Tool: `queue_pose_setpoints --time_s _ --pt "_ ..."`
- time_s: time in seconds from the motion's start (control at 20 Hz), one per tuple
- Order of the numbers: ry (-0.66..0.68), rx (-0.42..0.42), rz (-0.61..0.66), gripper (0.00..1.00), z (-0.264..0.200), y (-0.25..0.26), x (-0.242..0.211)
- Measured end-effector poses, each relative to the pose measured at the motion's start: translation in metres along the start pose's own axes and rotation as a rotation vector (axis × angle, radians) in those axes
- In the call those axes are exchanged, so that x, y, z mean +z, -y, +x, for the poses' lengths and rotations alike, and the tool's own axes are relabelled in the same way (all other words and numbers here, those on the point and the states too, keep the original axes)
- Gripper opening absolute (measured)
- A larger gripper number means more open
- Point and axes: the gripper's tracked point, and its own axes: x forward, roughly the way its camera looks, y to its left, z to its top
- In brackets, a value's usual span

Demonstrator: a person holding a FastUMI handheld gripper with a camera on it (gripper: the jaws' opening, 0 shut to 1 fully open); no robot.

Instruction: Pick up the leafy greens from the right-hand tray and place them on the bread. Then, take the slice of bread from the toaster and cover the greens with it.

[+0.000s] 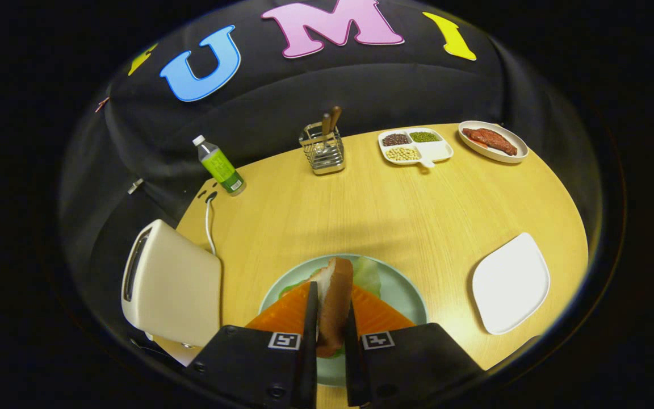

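Bread slice (334, 301): held on edge between the closed fingers of the gripper (330, 326), above the plate (403, 292), greens (368, 274) showing beyond. Judged step: covering. Tip flat, lower squarely over greens, release inside rim. Toaster (171, 284) close left; empty tray (510, 283) right; open table (395, 210) ahead; holder (322, 149), bottle (220, 166) well apart.

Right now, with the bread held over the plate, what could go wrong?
1. The gripper pinches the bread slice on its edge, so when released it may fall tilted and slide off the leafy greens.
2. The greens stick out toward the far rim of the plate; a misplaced slice could push them off.
3. The toaster stands close beside the plate and could be bumped.
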Motion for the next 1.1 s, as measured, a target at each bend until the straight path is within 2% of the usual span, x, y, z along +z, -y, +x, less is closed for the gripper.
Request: queue_pose_setpoints --time_s 0.15,0.25,0.3,0.45,0.55,0.6,0.65,1.1 --pt "0.021 -0.037 -0.032 0.34 -0.001 0.01 0.002" --pt "0.03 -0.069 -0.064 0.55 -0.002 0.019 0.0" --pt "0.025 -0.081 -0.076 0.61 -0.003 0.022 -0.001" --pt "0.049 -0.109 -0.11 0.63 -0.017 0.033 0.004" --pt "0.097 -0.124 -0.128 0.81 -0.032 0.039 0.017" --pt "0.122 -0.134 -0.14 0.95 -0.042 0.043 0.025" --pt "0.153 -0.142 -0.154 1.0 -0.054 0.045 0.034" --pt "0.477 -0.198 -0.266 1.0 -0.181 0.055 0.129"
